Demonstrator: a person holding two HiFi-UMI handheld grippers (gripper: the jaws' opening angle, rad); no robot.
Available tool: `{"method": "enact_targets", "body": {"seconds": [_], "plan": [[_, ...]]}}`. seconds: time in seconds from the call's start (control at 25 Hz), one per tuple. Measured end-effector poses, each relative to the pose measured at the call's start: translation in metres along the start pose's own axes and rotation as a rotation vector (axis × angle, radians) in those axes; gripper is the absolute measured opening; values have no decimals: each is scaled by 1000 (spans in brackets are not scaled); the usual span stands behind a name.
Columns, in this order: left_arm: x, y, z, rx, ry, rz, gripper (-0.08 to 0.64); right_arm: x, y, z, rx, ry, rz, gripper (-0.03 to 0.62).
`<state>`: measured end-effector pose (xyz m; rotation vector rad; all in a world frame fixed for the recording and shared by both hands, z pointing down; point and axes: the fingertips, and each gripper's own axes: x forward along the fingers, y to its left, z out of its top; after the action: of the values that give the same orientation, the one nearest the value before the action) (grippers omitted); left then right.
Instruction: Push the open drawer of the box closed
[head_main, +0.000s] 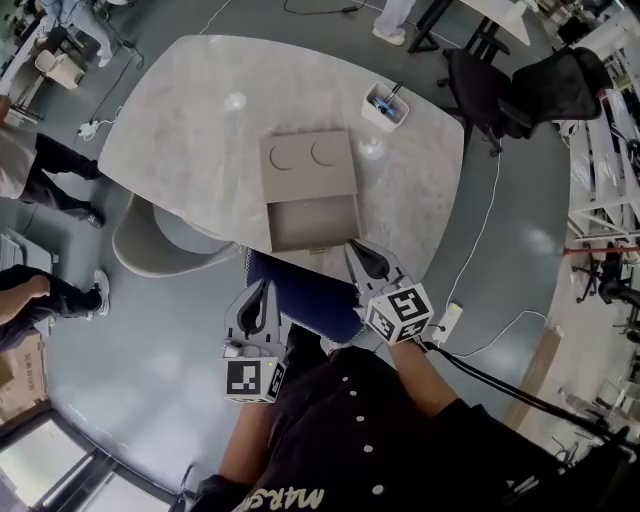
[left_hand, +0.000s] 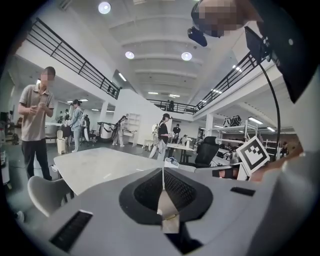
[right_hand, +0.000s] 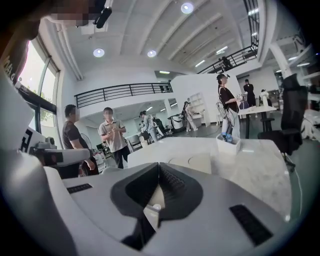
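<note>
View from above, looking steeply down on a pale, marble-patterned table with rounded corners (head_main: 200, 110). Near its middle sits a flat tan box with two round recesses in its lid (head_main: 308, 165). The box's shallow tan drawer (head_main: 312, 222) is pulled out toward 6 o'clock, toward the person, and looks empty. It reaches almost to the table's near edge, so the task is not yet done.

The person stands at 6 o'clock with a grey hand-held tool in each hand. The right gripper (head_main: 353, 248) points toward 11 o'clock. Its tips are just beside the drawer's front right corner; whether they touch it cannot be told. Its jaws are pressed fully together with nothing between them. That likely gives it a single blunt tip, suited to pushing the drawer front toward 12 o'clock.

The left gripper (head_main: 266, 286) hangs lower, at 7 o'clock from the drawer and off the table's edge. Its jaws are also closed tight and empty. It seems to be kept clear, since a push like this needs only one tool.

A small white tub holding blue items (head_main: 385, 105) stands at 2 o'clock from the box, out of the drawer's path. A light grey chair (head_main: 150, 245) is tucked at the table's 8 o'clock edge.
</note>
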<state>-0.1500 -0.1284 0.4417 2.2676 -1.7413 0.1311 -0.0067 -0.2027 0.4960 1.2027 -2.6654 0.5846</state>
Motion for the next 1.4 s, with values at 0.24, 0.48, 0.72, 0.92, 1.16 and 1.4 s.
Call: {"method": "enact_targets", "body": {"seconds": [0.24, 0.48, 0.72, 0.92, 1.16, 1.4], "plan": [[26, 7, -37, -33, 64, -21, 18, 40, -18, -70, 84, 144, -10, -2], [36, 11, -64, -59, 99, -37, 18, 59, -16, -138, 176, 286, 9, 0], [43, 14, -81, -72, 119, -51, 17, 73, -15, -181, 230, 415, 13, 128], [47, 16, -90, -84, 134, -49, 17, 82, -21, -196, 207, 482, -46, 159], [53, 20, -96, -92, 150, -44, 18, 90, -23, -206, 215, 528, -58, 160], [54, 25, -102, -100, 168, -34, 18, 92, -20, -207, 214, 529, -32, 133]]}}
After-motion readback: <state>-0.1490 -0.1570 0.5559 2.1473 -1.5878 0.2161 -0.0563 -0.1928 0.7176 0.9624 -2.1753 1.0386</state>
